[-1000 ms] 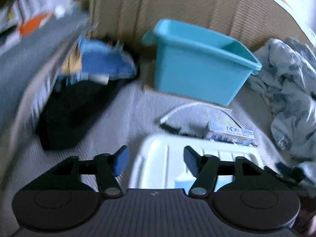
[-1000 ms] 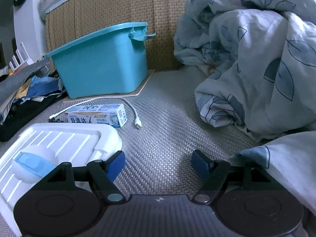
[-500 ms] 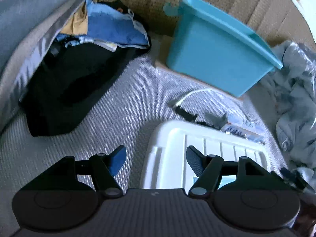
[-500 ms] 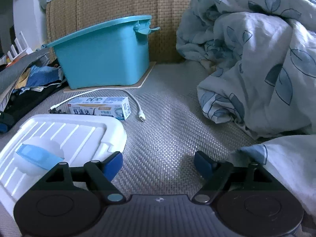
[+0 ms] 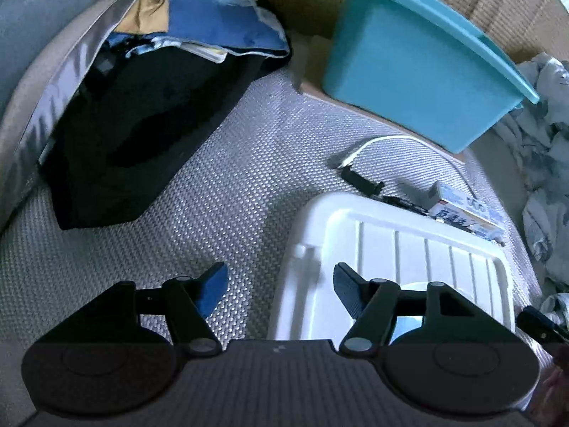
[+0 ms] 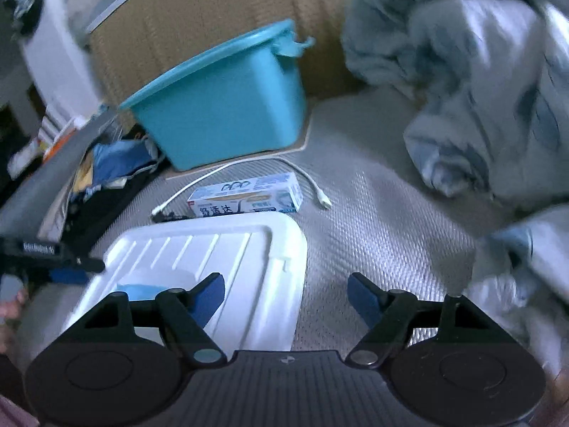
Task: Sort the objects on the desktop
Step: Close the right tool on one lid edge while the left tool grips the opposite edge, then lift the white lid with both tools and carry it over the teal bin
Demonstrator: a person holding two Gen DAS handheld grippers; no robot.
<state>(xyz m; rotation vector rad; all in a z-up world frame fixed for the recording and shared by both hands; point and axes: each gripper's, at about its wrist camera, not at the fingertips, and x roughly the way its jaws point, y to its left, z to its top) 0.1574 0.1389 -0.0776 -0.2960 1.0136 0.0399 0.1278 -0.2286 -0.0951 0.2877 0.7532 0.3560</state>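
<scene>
Both spread and empty, the right gripper (image 6: 284,293) sits nearer the toothpaste box (image 6: 245,197), lying crosswise at eleven o'clock, than the left gripper (image 5: 279,284).

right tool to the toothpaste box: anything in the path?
Nothing blocks it directly. The right tool is open over bare mat, and the toothpaste box lies ahead-left. The white tray corner sits just left of that line; the white cable curves around behind the box.

Left wrist view looks down, close over left claw (image 5: 279,286); right wrist view sits low behind right claw (image 6: 286,293). Shared ahead: white tray (image 5: 391,235) (image 6: 227,249), teal bin (image 5: 419,57) (image 6: 224,106).
</scene>
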